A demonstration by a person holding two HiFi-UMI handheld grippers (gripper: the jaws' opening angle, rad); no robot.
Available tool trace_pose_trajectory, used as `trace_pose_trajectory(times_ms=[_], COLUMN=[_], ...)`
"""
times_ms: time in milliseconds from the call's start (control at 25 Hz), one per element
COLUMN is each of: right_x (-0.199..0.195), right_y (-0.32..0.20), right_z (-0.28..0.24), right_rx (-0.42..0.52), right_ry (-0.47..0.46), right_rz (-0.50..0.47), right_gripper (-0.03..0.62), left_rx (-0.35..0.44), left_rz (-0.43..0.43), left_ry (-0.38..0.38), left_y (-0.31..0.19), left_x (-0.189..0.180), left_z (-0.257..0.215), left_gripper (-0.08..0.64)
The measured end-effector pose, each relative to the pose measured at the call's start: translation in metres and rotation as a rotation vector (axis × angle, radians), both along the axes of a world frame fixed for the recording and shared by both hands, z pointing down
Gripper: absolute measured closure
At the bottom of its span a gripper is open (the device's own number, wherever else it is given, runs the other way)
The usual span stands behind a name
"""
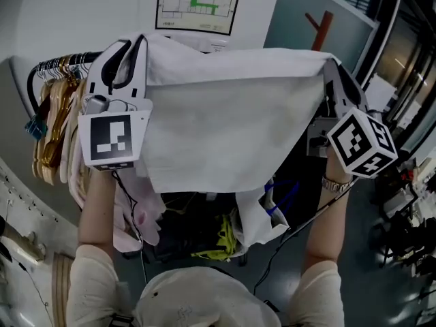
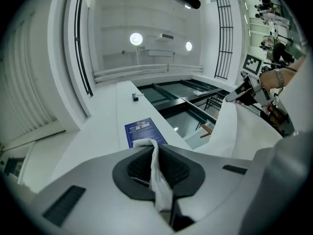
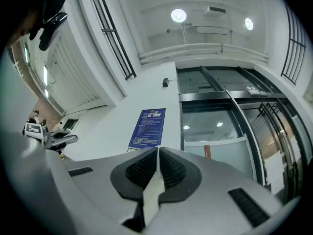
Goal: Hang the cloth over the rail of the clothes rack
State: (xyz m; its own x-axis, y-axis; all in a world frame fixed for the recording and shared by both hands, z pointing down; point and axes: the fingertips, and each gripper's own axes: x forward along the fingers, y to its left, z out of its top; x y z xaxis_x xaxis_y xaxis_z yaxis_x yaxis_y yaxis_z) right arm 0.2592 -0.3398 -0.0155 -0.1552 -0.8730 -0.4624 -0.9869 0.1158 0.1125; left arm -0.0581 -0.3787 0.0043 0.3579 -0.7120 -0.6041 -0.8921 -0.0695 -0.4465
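Note:
A white cloth (image 1: 231, 131) hangs spread wide between my two raised grippers, in front of my head. My left gripper (image 1: 140, 41) is shut on its upper left corner; in the left gripper view a twisted fold of cloth (image 2: 157, 173) sits pinched between the dark pads of that gripper (image 2: 155, 153). My right gripper (image 1: 333, 64) is shut on the upper right corner, and a strip of cloth (image 3: 152, 192) shows between the jaws of that gripper (image 3: 157, 156). The rack's black rail (image 1: 42, 69) is at the far left, left of the cloth's left edge.
Several wooden hangers (image 1: 53, 125) with garments crowd the rail. Dark bags and clothes (image 1: 204, 234) lie below the cloth. A framed chart (image 1: 197, 5) is on the wall behind, a wooden coat stand (image 1: 320, 27) to its right. A blue notice (image 3: 149, 127) hangs on a white wall.

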Motion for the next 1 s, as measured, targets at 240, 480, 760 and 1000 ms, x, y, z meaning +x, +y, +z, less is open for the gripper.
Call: trace_pose_trajectory(times_ms=[240,480,760,1000], right_x=[0.007,0.011,0.01,-0.003], right_y=[-0.022,-0.065,-0.101,-0.136], right_z=[-0.054,-0.099,-0.095,-0.088], right_rx=[0.056,0.081,0.072,0.014], right_ry=[0.053,0.08,0.128,0.241], right_rz=[0.02,-0.011,-0.04,-0.104], right_gripper=[0.571,0.571,0.571,0.571], left_rx=[0.056,0.017,0.016,-0.195], left_rz=[-0.067,-0.141,-0.204,-0.255], left_ry=[-0.027,-0.032,-0.077,-0.176], left_y=[-0.024,-0.062,-0.093,-0.136], left_x=[0.012,0.013,0.015,0.009], left_z=[-0.048,-0.087,-0.091,-0.087], left_gripper=[0.538,0.538,0.538,0.538])
